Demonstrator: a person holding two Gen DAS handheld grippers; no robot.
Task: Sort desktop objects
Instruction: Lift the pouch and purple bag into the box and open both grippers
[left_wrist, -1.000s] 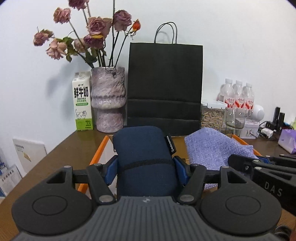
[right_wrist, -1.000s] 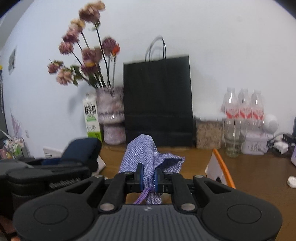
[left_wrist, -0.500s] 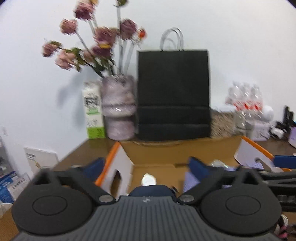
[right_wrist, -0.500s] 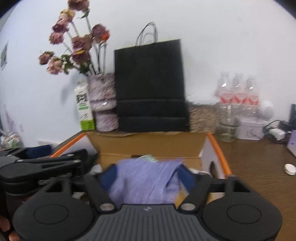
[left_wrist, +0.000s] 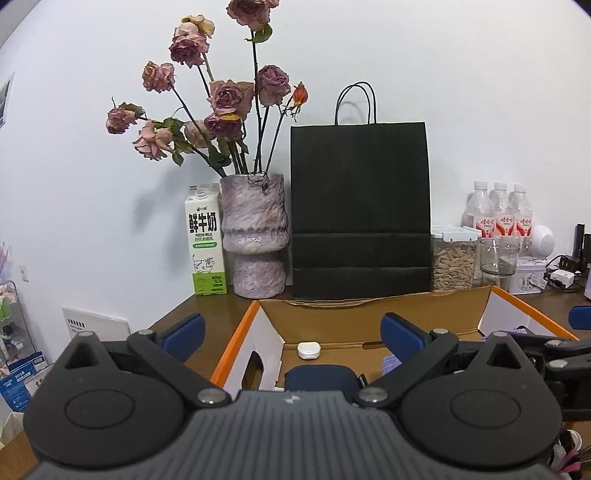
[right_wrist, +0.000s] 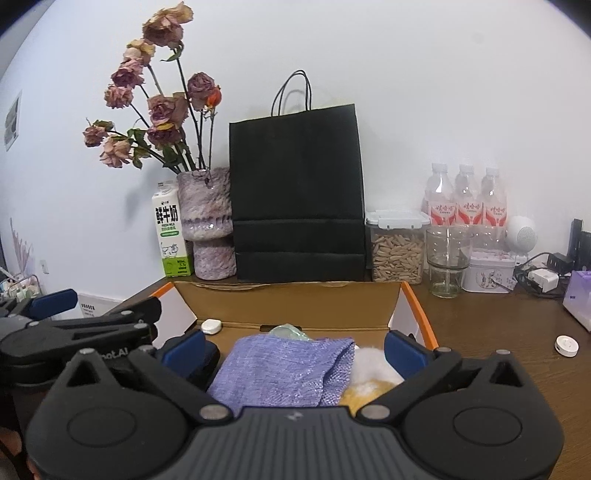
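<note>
An open cardboard box (left_wrist: 369, 314) with orange-edged flaps stands on the brown desk. A navy pouch (left_wrist: 321, 376) lies inside it, below my left gripper (left_wrist: 291, 332), which is open and holds nothing. Beyond the pouch sits a small white case (left_wrist: 309, 350). My right gripper (right_wrist: 294, 349) hangs over the box with its jaws opening. The purple knitted pouch (right_wrist: 284, 369) lies loose between them, untouched by the pads, on a white and yellow fluffy thing (right_wrist: 369, 373). The left gripper's fingers (right_wrist: 55, 299) show at that view's left edge.
Behind the box along the wall stand a milk carton (left_wrist: 205, 240), a vase of dried roses (left_wrist: 255, 236), a black paper bag (left_wrist: 360, 210), a jar of seeds (right_wrist: 397, 247), a glass (right_wrist: 447, 258), water bottles (right_wrist: 465, 199) and a tin (right_wrist: 487, 273). A white disc (right_wrist: 566, 346) lies to the right.
Both grippers opened. The navy pouch dropped out of the left one and the purple pouch out of the right one, both into the box.
</note>
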